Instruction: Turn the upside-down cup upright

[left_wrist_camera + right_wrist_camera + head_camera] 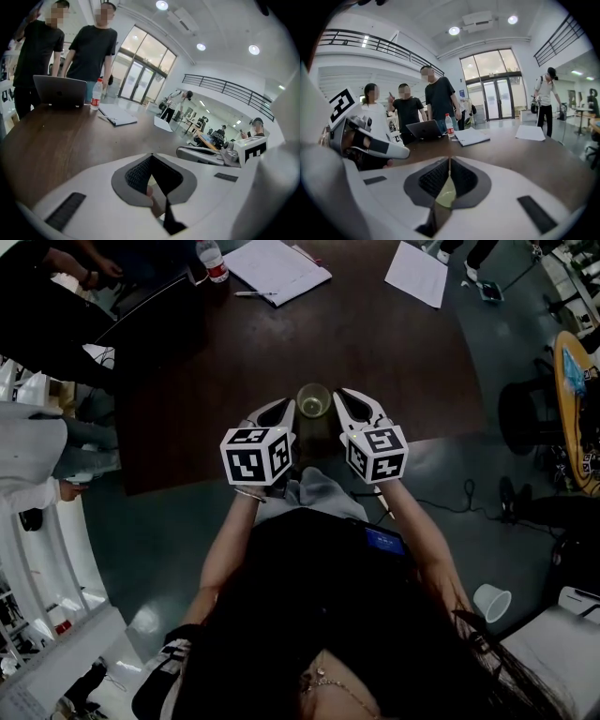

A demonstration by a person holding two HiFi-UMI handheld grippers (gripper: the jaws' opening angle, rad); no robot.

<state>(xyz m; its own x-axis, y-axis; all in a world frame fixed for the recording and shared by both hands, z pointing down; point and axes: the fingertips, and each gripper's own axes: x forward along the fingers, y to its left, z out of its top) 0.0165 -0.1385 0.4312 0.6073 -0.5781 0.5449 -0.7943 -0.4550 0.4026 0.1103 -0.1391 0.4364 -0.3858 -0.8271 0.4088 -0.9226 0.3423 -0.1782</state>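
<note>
Left tool [284,409]: lower centre of the head view, jaws clenched tip to tip, nothing surely held; sits just left of the cup.
Cup [314,401]: centre, over the near edge of the dark tabletop [281,334], between both tools, mouth facing up, long axis judged vertical.
Right tool [343,397]: just right of the cup, clenched, apparently pinching its right rim; a yellow-green sliver shows between its jaws. This hand is nearer.
</note>
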